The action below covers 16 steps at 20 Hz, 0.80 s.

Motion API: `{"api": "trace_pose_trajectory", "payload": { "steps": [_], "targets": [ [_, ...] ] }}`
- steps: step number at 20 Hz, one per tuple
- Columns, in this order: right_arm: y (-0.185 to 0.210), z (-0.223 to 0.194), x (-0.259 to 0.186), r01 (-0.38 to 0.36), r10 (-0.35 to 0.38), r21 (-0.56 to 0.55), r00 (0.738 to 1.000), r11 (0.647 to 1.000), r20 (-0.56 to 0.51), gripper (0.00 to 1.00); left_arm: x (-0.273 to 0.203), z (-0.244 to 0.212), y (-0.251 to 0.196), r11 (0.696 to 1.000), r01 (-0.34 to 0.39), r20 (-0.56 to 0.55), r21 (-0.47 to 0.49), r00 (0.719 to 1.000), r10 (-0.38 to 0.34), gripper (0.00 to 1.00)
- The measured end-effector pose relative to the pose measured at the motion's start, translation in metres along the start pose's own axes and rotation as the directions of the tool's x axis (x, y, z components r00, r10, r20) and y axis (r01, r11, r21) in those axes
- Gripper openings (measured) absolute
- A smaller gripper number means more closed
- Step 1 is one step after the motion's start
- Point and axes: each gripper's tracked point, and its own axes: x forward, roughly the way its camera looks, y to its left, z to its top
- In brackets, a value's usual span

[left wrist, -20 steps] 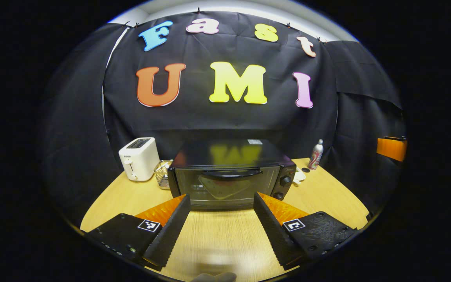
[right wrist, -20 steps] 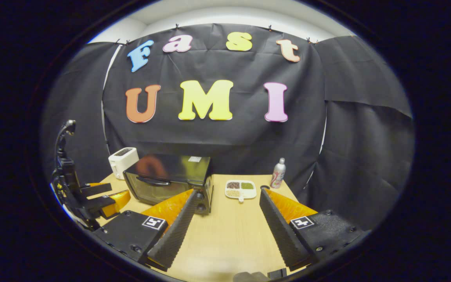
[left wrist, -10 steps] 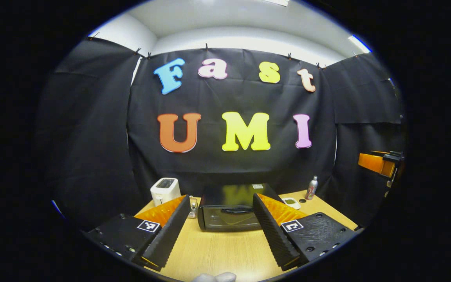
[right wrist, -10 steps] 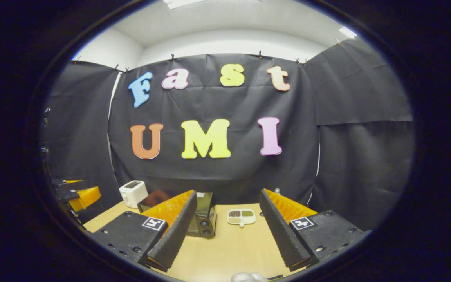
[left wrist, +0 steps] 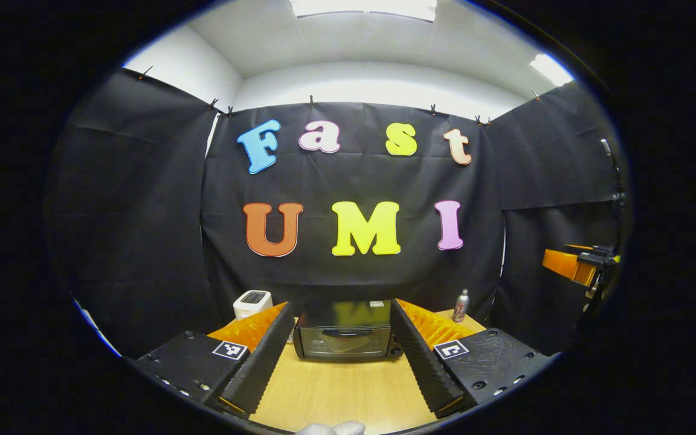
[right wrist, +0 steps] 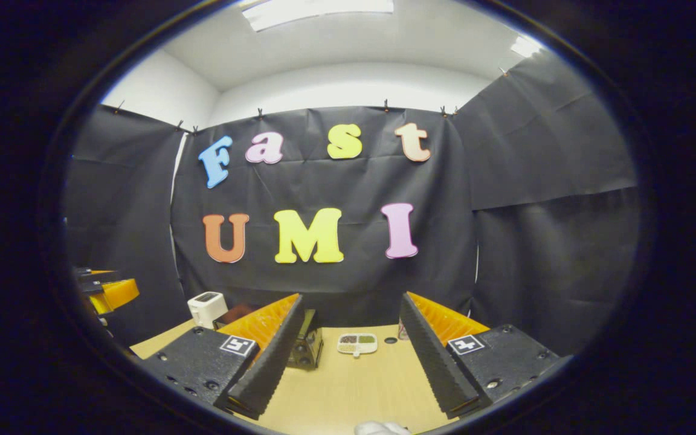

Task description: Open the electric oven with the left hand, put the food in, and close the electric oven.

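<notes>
A white toaster [left wrist: 252, 302] and a bottle [left wrist: 460, 306] stand on the table [left wrist: 348, 393].

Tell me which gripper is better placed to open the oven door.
Left. The oven sits centred between the left gripper's open jaws, door facing it. The right gripper faces the food tray, with the oven off to one side.

The left gripper view looks level from beyond the near edge of the light wooden tabletop [left wrist: 348, 393], facing the closed door of the black box-shaped electric oven [left wrist: 344, 331] head-on, well back. The right gripper view stands equally far back, offset rightward, facing the white divided food tray [right wrist: 357, 343]. Both views share the tabletop, oven, white plastic toaster [left wrist: 252, 302] and black cloth wall.
</notes>
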Motion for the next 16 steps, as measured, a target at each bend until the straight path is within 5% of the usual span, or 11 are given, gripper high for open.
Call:
{"api": "trace_pose_trajectory", "payload": {
  "steps": [16],
  "targets": [
    [-0.019, -0.002, -0.03, -0.012, 0.012, -0.007, 1.0, 1.0, -0.025, 0.97, -0.017, 0.019, -0.019, 1.0, -0.01, 0.042, 0.004, 0.999, 0.01, 0.96]
  ]
}}
